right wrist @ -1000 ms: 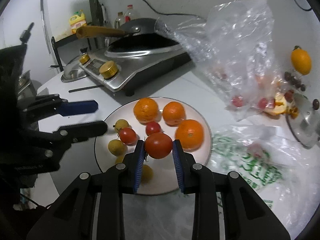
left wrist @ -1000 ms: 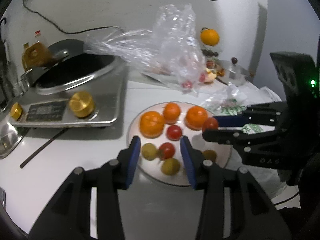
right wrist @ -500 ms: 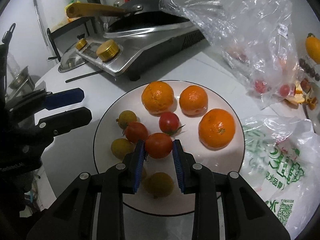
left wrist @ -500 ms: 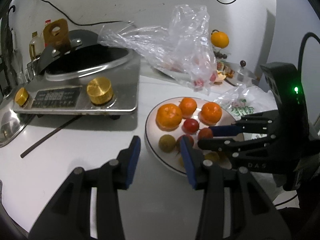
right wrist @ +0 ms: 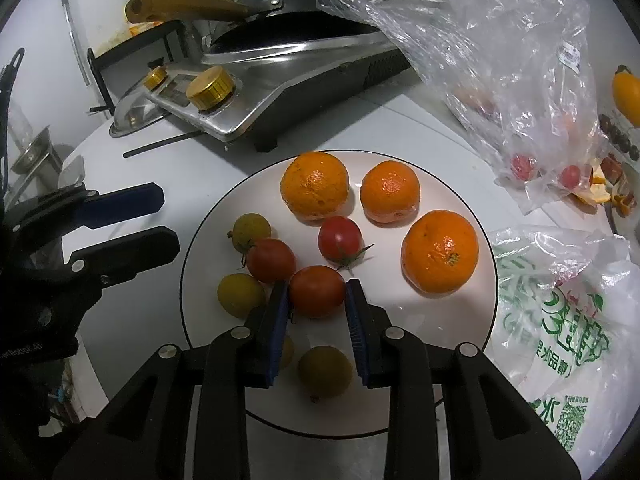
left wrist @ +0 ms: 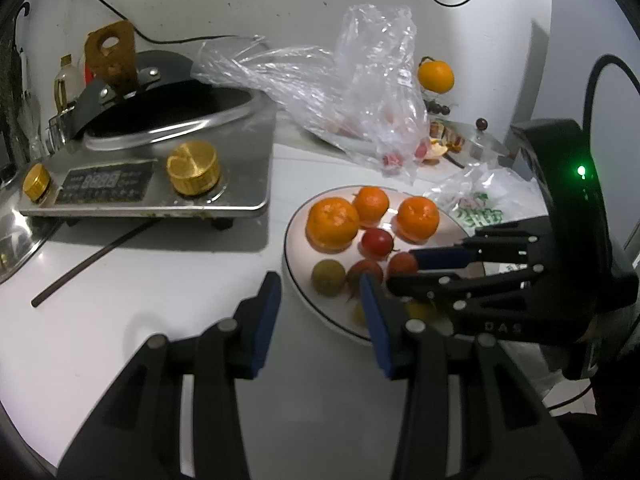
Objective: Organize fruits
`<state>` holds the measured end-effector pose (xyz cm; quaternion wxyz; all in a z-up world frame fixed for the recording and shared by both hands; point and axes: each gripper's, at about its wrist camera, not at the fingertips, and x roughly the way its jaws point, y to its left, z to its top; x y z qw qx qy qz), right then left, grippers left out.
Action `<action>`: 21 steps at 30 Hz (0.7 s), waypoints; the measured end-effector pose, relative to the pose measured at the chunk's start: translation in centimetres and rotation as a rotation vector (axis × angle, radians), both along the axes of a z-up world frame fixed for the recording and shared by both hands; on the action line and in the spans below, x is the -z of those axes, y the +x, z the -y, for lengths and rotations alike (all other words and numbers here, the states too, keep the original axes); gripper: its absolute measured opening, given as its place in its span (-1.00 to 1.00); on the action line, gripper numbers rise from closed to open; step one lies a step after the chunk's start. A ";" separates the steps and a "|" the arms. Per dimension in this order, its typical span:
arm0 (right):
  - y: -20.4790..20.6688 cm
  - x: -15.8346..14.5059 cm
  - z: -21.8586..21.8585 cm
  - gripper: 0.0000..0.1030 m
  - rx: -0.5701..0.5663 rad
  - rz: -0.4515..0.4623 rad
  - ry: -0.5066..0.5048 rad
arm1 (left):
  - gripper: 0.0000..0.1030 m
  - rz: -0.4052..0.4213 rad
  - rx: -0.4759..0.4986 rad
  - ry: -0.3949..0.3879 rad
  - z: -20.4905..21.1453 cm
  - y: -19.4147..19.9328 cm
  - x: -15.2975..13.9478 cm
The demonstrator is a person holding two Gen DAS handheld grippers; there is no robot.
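Note:
A white plate (right wrist: 384, 252) holds three oranges (right wrist: 315, 185), two loose red tomatoes (right wrist: 271, 260) and several small yellow-green fruits (right wrist: 241, 294). My right gripper (right wrist: 316, 292) is shut on a third red tomato (right wrist: 316, 290), held low over the plate next to the other tomatoes. The left wrist view shows the same tomato (left wrist: 402, 264) between the right gripper's (left wrist: 400, 268) fingers. My left gripper (left wrist: 320, 284) stands open and empty at the plate's (left wrist: 296, 276) left rim, and it also shows in the right wrist view (right wrist: 168, 220).
A steel induction cooker (left wrist: 160, 184) with a black wok (left wrist: 160, 108) stands left of the plate, a dark stick (left wrist: 96, 256) in front of it. A clear plastic bag (right wrist: 500, 60) with a few tomatoes lies behind the plate, a printed bag (right wrist: 560, 340) to the right.
My right gripper has sunk with the tomato down onto the plate among the other fruit. My left gripper has drawn off the plate to its left rim.

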<state>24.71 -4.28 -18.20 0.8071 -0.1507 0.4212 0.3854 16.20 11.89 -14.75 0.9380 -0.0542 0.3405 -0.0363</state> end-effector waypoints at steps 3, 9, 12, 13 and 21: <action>0.0 0.0 0.0 -0.39 0.001 0.001 -0.001 | -0.17 -0.001 0.000 0.000 0.0 0.0 0.0; -0.1 -0.1 0.1 -0.20 0.003 0.009 -0.004 | -0.17 0.004 0.005 0.003 0.1 -0.1 -0.1; -0.3 -0.3 0.3 -0.20 0.003 0.015 -0.001 | -0.17 0.006 0.007 0.007 0.2 -0.2 -0.3; -0.4 -0.4 0.4 -0.20 0.005 0.020 0.000 | -0.17 0.008 0.008 0.010 0.3 -0.3 -0.3; -1.4 -1.6 1.5 -0.19 0.023 0.057 0.010 | -0.17 0.019 0.006 0.025 1.1 -0.9 -1.0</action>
